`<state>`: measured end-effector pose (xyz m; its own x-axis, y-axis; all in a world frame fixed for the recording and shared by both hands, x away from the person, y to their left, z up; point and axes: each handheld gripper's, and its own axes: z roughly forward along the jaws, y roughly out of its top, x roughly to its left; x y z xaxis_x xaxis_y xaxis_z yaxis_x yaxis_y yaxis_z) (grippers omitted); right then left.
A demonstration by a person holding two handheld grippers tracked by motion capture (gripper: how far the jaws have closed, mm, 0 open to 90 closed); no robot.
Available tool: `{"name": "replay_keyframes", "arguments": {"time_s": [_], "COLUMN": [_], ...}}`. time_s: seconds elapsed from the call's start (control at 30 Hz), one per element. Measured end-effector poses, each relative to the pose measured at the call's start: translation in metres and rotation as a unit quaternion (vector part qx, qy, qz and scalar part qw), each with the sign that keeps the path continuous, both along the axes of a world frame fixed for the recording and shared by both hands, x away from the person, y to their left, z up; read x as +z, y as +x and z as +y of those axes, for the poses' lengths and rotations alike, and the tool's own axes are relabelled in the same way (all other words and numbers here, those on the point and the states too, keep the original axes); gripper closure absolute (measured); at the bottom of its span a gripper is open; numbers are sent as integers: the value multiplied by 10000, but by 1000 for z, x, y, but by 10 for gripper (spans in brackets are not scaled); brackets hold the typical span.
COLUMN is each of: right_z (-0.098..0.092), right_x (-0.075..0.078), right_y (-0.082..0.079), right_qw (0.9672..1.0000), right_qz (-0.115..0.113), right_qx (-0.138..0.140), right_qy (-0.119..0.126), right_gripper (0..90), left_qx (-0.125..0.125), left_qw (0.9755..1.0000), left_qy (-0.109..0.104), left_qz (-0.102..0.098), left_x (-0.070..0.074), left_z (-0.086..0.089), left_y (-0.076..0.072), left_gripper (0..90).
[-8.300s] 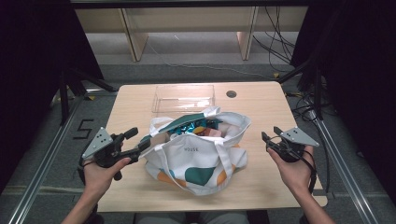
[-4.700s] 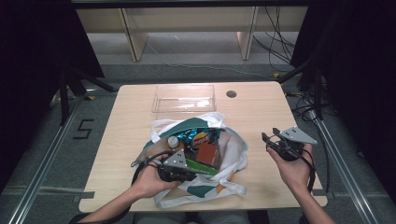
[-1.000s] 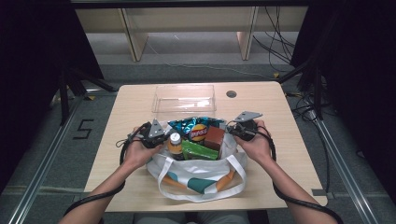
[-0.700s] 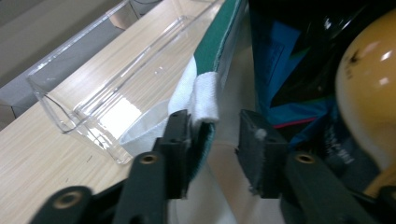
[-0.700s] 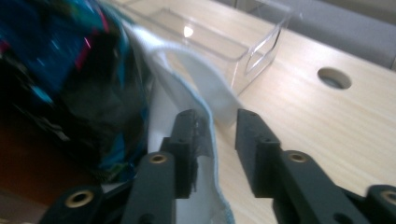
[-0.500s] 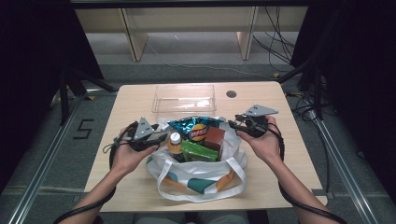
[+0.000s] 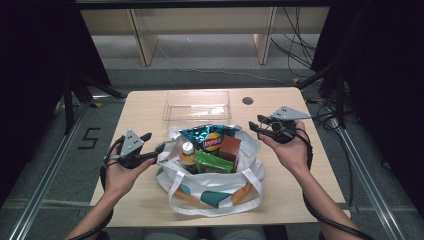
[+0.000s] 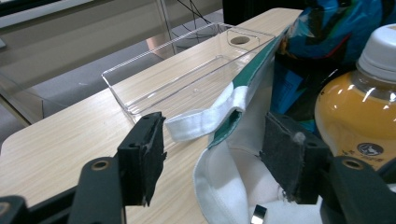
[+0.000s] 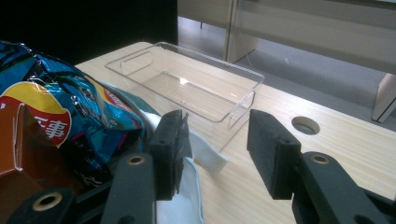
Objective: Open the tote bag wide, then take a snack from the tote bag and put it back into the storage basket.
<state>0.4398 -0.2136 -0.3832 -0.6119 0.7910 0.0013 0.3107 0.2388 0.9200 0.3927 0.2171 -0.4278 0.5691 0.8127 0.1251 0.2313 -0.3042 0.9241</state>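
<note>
Tote bag (image 7: 210,187): soft cloth, floppy, laden; take by rim hem. Left tongs (image 8: 212,163), right tongs (image 9: 217,151) just opened, apart, empty.

Left claw (image 7: 156,148) and right claw (image 7: 256,126): black frames, each showing a grey three-cornered plate on top. Black cables are trailing along both bare forearms; no sleeves. Jaws are carrying dark textured pads (image 8: 144,154), with a round rivet hole showing behind each.

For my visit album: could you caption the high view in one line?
Two open hand-held grippers, left gripper and right gripper, flank a tote bag of snacks before a clear tray.
</note>
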Motion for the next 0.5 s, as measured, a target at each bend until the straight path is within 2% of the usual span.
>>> {"name": "replay_keyframes", "arguments": {"time_s": [0.07,0.2,0.27,0.33,0.37,0.4,0.43,0.5], "right_z": [-1,-2,-5,-5,-6,-5,-5,-3], "right_x": [-1,0,2,4,8,10,10,18], "right_y": [0,-1,-1,-3,-3,-4,-4,-4], "right_qw": [10000,10000,9999,9999,9996,9994,9994,9983], "right_qz": [-58,30,-98,-31,-156,-162,-162,-284], "right_qx": [20,83,120,117,187,172,172,373], "right_qy": [-10,12,48,84,130,239,239,352], "right_gripper": [565,568,566,565,562,560,560,551], "left_qx": [89,204,252,263,242,258,258,226], "left_qw": [9999,9997,9995,9995,9994,9994,9994,9995], "left_qy": [-54,-150,-182,-158,-219,-197,-197,-168], "left_qz": [43,61,77,104,132,143,143,143], "left_x": [-1,0,2,2,0,0,0,0], "left_z": [2,5,7,8,8,8,8,8], "left_y": [1,2,3,3,4,4,4,4], "left_gripper": [363,356,356,356,356,356,356,353]}}
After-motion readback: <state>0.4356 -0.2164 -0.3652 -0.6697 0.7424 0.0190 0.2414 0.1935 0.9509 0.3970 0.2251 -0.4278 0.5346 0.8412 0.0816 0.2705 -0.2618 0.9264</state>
